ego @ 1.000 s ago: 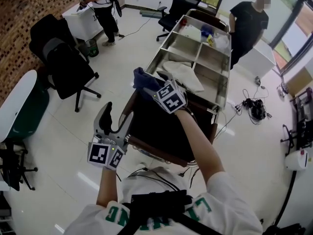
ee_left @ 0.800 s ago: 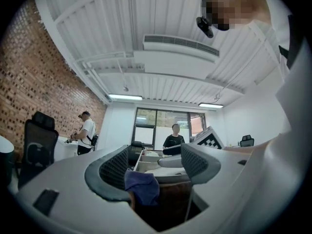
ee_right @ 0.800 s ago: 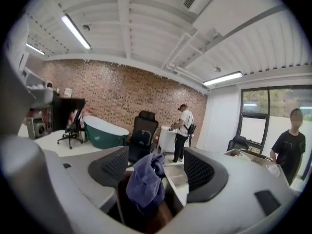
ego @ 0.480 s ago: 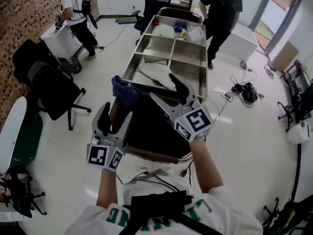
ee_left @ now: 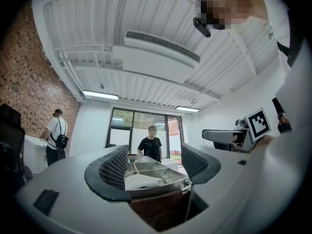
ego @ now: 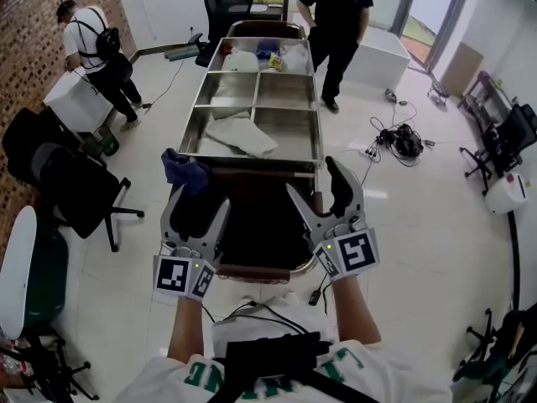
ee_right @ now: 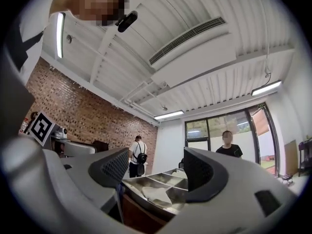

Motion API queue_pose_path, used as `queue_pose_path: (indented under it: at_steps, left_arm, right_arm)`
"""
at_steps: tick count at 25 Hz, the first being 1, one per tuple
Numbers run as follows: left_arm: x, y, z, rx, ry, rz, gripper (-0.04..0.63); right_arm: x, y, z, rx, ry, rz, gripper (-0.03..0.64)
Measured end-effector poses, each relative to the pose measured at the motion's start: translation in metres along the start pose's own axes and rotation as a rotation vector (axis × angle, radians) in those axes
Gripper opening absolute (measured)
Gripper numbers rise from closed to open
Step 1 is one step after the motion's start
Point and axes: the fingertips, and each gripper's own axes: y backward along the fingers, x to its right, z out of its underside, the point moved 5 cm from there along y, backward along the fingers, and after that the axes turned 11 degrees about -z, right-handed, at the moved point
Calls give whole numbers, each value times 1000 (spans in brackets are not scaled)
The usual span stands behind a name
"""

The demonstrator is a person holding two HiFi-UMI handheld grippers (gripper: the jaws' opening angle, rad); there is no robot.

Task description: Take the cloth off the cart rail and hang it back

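You are holding both claws wide apart and empty: left claw [ego: 199,200], right claw [ego: 315,179]. The blue cloth [ego: 185,170] is sitting bunched on the cart rail [ego: 260,167], at 11 o'clock from the left claw. Risk: it is hanging at the rail's end, so a sideways nudge is probably knocking it to the floor.

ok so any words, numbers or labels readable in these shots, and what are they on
"L": green print on the person's white shirt, upside down in the head view; the rest is covered by the black strap or unreadable.
Square markers on the left claw and right claw: black-and-white patterns, no letters or digits.
Nothing else is readable.
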Motion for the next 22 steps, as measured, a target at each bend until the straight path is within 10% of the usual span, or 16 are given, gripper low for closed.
queue_pose_path:
  at_steps: [22]
  left_arm:
    - [28, 8, 10, -31, 17, 26, 339]
  right_arm:
    - [-11, 38, 14, -72, -32, -2, 371]
